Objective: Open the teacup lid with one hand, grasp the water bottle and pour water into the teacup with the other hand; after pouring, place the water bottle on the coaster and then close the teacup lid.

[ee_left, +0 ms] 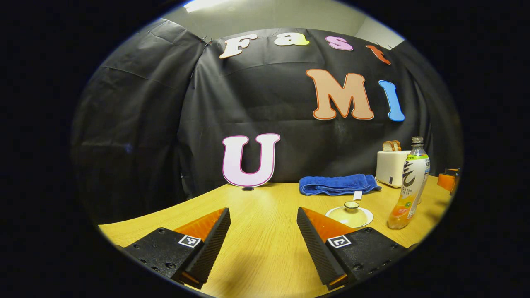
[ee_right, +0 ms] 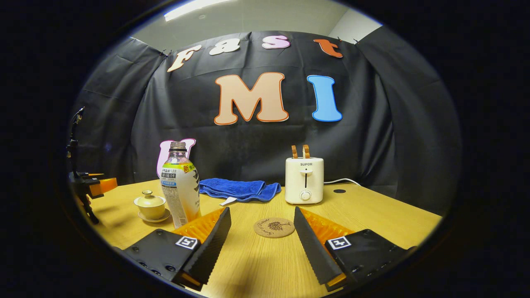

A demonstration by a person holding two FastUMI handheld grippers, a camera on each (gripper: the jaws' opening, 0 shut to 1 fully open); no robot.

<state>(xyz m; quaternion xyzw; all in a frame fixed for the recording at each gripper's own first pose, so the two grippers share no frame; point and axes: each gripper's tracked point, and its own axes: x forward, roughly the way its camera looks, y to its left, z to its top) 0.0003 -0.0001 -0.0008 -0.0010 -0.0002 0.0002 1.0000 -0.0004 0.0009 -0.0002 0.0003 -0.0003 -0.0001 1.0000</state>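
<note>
A pale lidded teacup (ee_left: pixel 350 214) stands on its saucer on the wooden table, just past my left gripper's right finger, with the lid on. To its right a water bottle (ee_left: pixel 409 186) stands upright. My left gripper (ee_left: pixel 263 215) is open and empty, low over the table. In the right gripper view the bottle (ee_right: pixel 180 188) stands left of centre, the teacup (ee_right: pixel 150 204) beside it on its left. A round cork coaster (ee_right: pixel 274 227) lies on the table just ahead of my right gripper (ee_right: pixel 261 213), which is open and empty.
A white toaster (ee_right: pixel 305 180) with bread slices stands at the back, its cord trailing right. A folded blue towel (ee_right: pixel 238 188) lies behind the bottle. The left gripper (ee_right: pixel 89 186) shows at the far left of the right gripper view. Black cloth walls close the table in.
</note>
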